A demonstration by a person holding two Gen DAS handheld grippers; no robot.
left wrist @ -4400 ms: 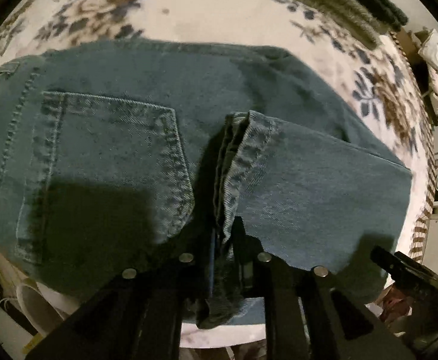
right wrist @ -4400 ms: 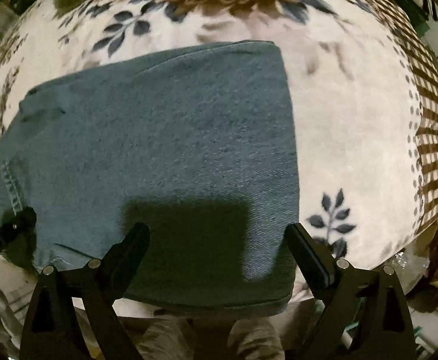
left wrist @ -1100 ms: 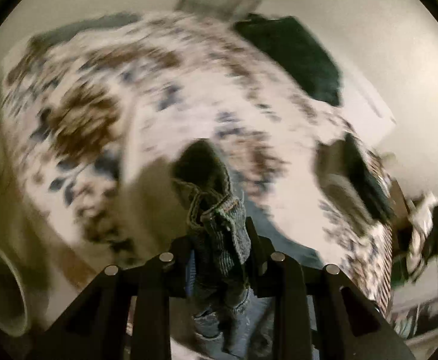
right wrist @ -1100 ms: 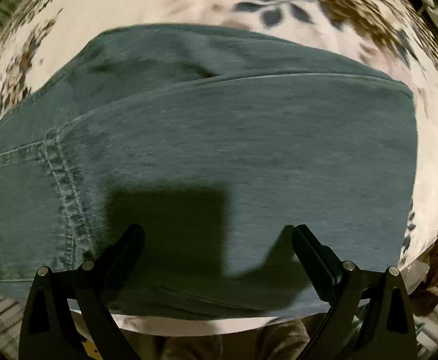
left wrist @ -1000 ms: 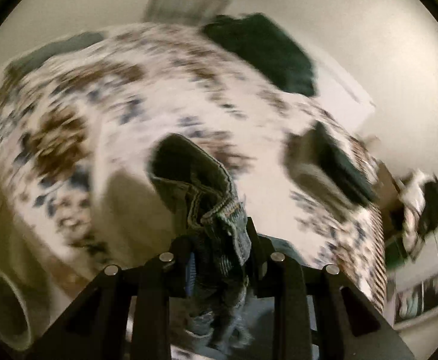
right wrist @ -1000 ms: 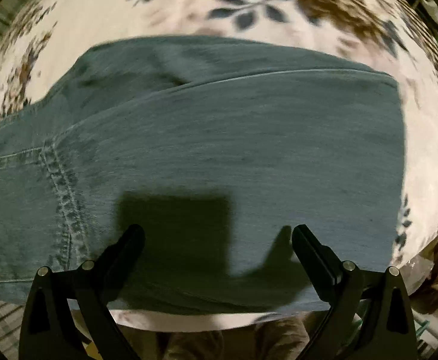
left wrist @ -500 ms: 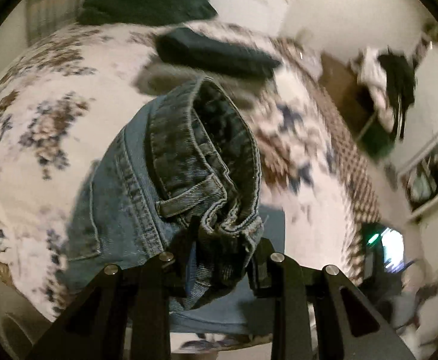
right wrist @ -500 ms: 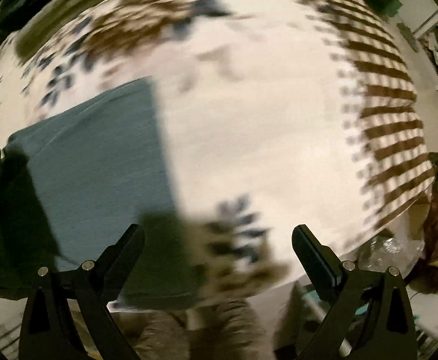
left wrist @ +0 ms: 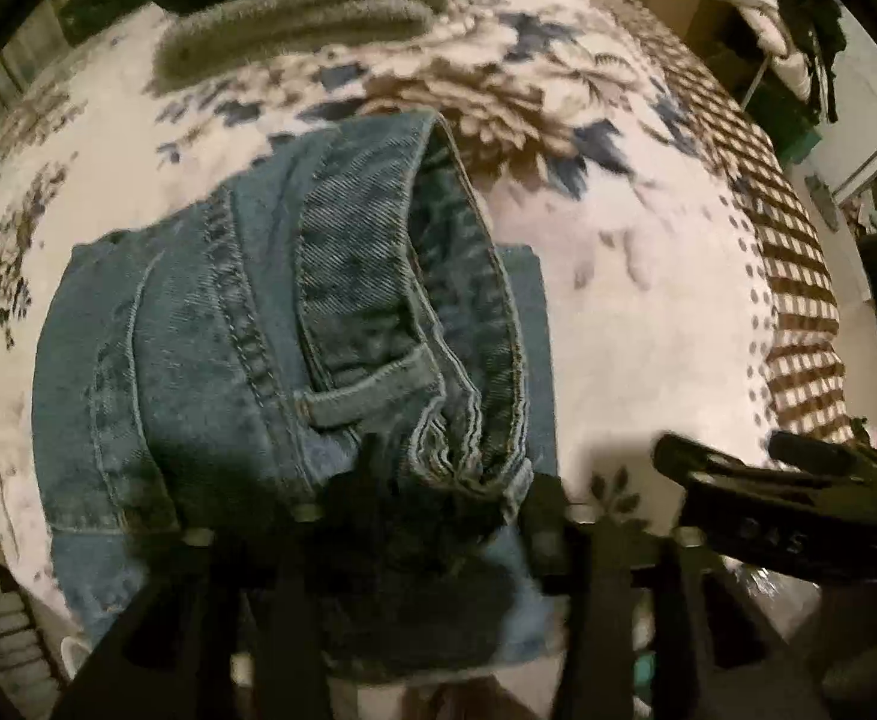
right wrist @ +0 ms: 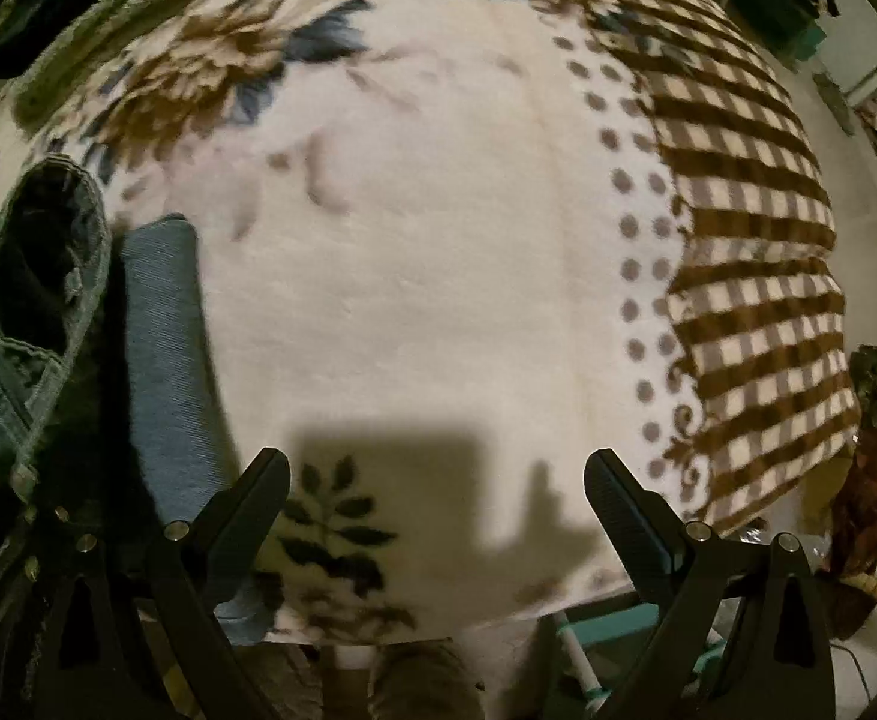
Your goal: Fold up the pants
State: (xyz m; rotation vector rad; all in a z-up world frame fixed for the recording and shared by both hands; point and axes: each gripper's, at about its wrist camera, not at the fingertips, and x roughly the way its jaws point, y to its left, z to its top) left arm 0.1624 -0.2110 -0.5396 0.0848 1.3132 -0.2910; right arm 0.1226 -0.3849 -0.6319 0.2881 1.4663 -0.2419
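While your left gripper (left wrist: 432,498) was clamped on the bunched waistband of the pants (left wrist: 210,336) lifted over the floral blanket (left wrist: 648,300) and your right gripper (right wrist: 435,495) hung spread and empty, that thick wad risked slipping and undoing the fold.

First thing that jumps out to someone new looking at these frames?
The bunched waistband of the blue jeans, clamped in the left tool, fills the middle of the left wrist view. Under it spreads the floral blanket, with a brown checked border on its right side. The right tool hangs open and empty over bare blanket, just right of the jeans' folded edge.
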